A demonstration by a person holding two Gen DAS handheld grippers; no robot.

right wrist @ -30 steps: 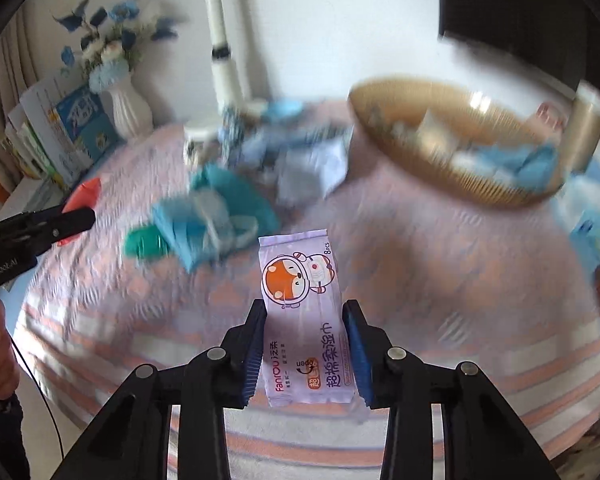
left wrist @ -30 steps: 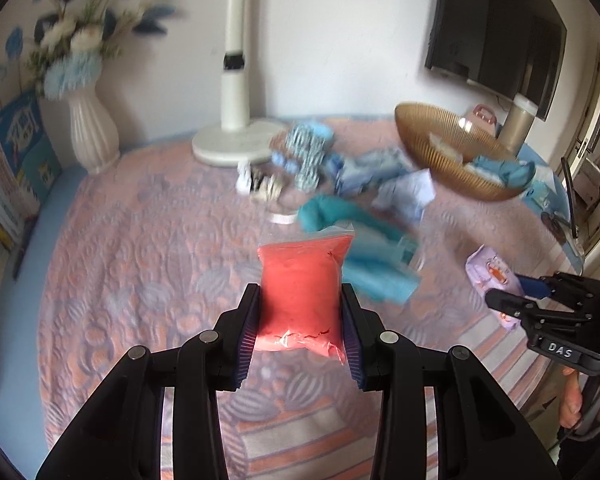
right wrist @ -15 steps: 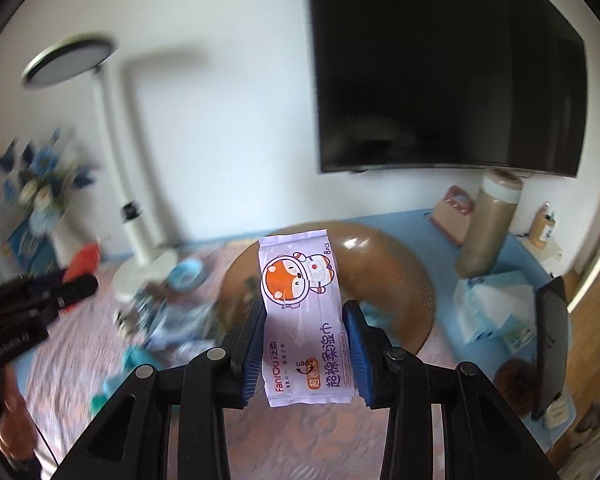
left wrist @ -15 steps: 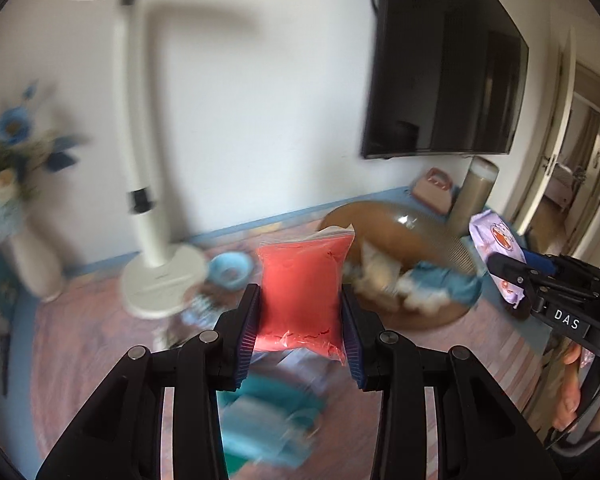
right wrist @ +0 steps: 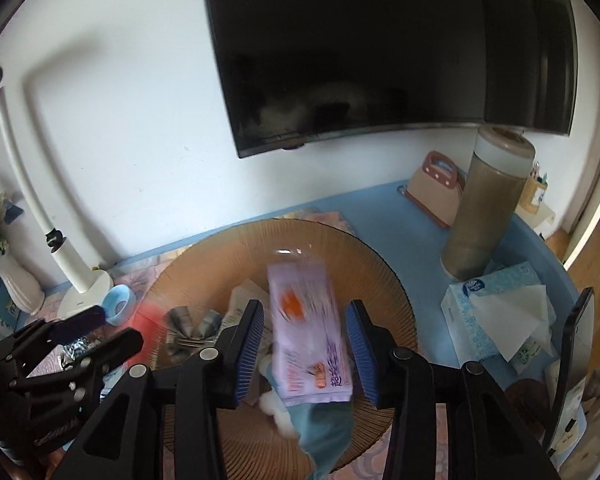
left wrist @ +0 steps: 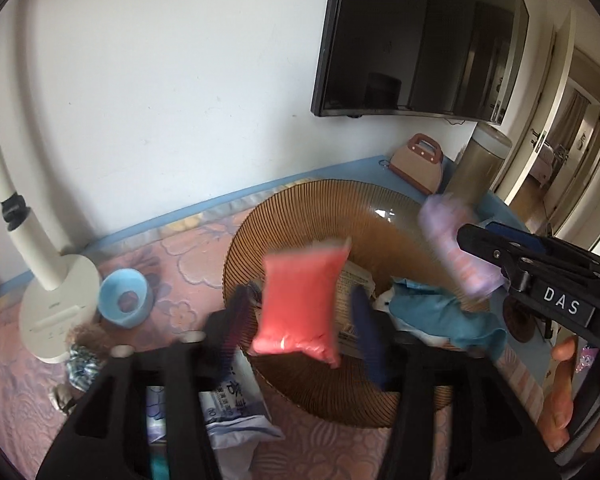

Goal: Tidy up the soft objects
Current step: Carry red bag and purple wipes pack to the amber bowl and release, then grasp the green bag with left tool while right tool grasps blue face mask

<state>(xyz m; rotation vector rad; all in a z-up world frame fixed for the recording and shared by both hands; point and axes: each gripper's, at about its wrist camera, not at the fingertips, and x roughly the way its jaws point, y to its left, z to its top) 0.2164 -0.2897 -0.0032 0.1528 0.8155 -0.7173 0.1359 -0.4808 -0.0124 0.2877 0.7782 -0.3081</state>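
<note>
My left gripper (left wrist: 300, 316) is open above the amber ribbed bowl (left wrist: 300, 216). The red pouch (left wrist: 300, 304) hangs blurred between its spread fingers, free of them. My right gripper (right wrist: 306, 350) is open too, above the same bowl (right wrist: 204, 264). The purple wet-wipes pack (right wrist: 306, 336) is blurred between its fingers, touching neither. The pack (left wrist: 460, 248) also shows in the left wrist view beside the right gripper. The bowl holds a blue cloth (left wrist: 444, 320), a white soft item (right wrist: 280, 412) and a paper packet (left wrist: 352, 312).
A white lamp base (left wrist: 56, 312) and a blue ring-shaped cup (left wrist: 126, 302) stand left of the bowl. A tissue packet (left wrist: 236, 412) lies in front. A tissue box (right wrist: 500, 320), a tall jar (right wrist: 488, 208) and a phone (right wrist: 576, 364) are on the right. A TV (right wrist: 380, 48) hangs on the wall.
Both grippers moved over the bowl and opened. The red pouch and the purple pack have come loose and are dropping toward the bowl.
</note>
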